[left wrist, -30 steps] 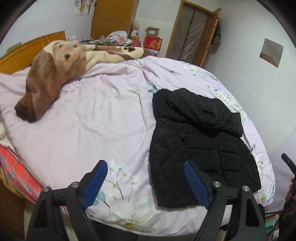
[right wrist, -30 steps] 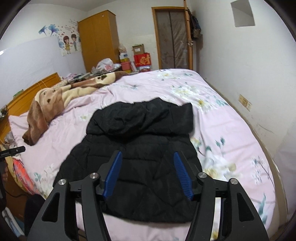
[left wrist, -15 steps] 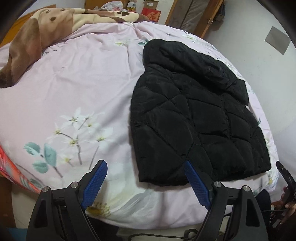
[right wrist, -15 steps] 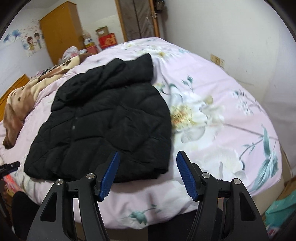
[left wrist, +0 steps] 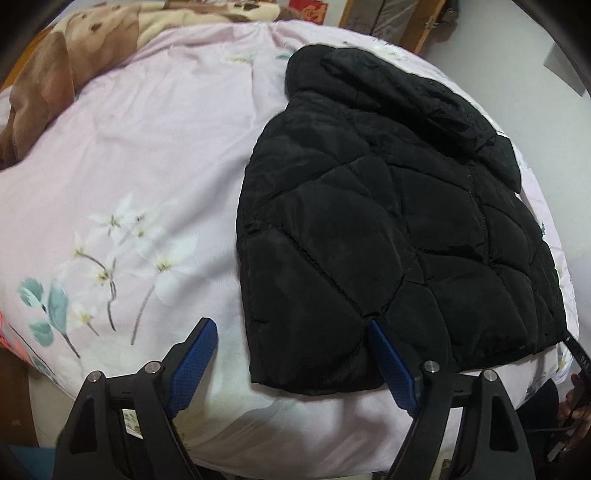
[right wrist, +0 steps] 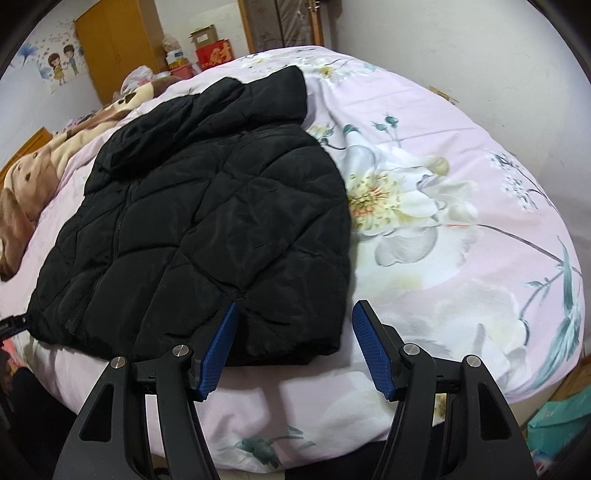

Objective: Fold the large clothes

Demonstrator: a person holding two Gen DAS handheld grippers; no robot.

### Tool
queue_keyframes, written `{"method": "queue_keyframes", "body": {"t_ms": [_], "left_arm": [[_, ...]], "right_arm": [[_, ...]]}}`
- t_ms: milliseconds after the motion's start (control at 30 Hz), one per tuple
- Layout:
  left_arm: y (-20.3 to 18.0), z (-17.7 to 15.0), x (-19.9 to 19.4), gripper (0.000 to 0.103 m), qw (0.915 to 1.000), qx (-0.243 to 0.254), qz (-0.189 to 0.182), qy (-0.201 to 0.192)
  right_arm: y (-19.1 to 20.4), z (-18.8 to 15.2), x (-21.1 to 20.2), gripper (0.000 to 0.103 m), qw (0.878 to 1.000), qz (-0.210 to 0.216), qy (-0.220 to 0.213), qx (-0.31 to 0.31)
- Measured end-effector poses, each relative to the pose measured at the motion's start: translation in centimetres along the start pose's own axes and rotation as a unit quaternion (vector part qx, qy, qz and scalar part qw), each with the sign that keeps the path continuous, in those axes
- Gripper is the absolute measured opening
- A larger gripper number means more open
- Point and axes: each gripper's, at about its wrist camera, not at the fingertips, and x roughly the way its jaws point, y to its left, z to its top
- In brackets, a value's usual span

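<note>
A black quilted hooded jacket [left wrist: 388, 221] lies flat on the pink floral bedsheet [left wrist: 129, 166], hood away from me and hem toward the near edge. My left gripper [left wrist: 291, 323] hovers over the hem's left corner; its jaws are closing, and the corner shows between the blue pads with no pad pressing on it. In the right wrist view the same jacket [right wrist: 221, 221] fills the left half. My right gripper [right wrist: 297, 303] stands open over the hem's right corner, with the pads apart from the fabric.
A brown and cream plush blanket [left wrist: 55, 62] is heaped at the far left of the bed. A wardrobe [right wrist: 118, 48], boxes [right wrist: 210, 48] and a door [right wrist: 280, 22] stand beyond the bed. A teal bag [right wrist: 561, 417] lies on the floor at right.
Both grippers have dropped toward the near edge of the bed and tipped downward. The jacket now looms larger, with its hem corners between the fingers of each gripper.
</note>
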Motion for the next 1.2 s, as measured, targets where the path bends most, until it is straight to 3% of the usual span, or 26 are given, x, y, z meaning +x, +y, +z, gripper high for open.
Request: {"method": "queue_keyframes", "body": {"t_ms": [100,167,300,333,433,567,1200], "left_arm": [[0.1,-0.3,0.7,0.073,0.9999,-0.006,-0.003,0.012],[-0.1,-0.3,0.8,0.060,0.9998,-0.003,-0.009,0.015],[-0.8,-0.5,0.5,0.048,0.9999,0.006,-0.001,0.011],[-0.8,-0.5,0.3,0.044,0.9999,0.006,-0.001,0.008],[-0.7,-0.6,-0.7,0.032,1.0000,0.000,-0.002,-0.003],[-0.2,-0.8,-2.1,0.024,0.9998,-0.006,-0.007,-0.016],[-0.9,-2.1,-7.0,0.021,0.9976,0.027,-0.019,-0.061]], "right_arm": [[0.4,-0.1,0.4,0.064,1.000,0.002,0.006,-0.001],[0.6,-0.1,0.5,0.059,1.000,0.000,0.007,0.000],[0.3,-0.1,0.5,0.027,1.000,0.009,0.015,0.006],[0.2,-0.1,0.4,0.024,1.000,0.014,0.016,0.007],[0.3,0.1,-0.3,0.017,1.000,0.016,0.006,0.005],[0.4,0.2,-1.4,0.015,1.000,0.021,-0.006,0.012],[-0.4,-0.9,-6.7,0.013,0.999,0.037,-0.033,0.010]]}}
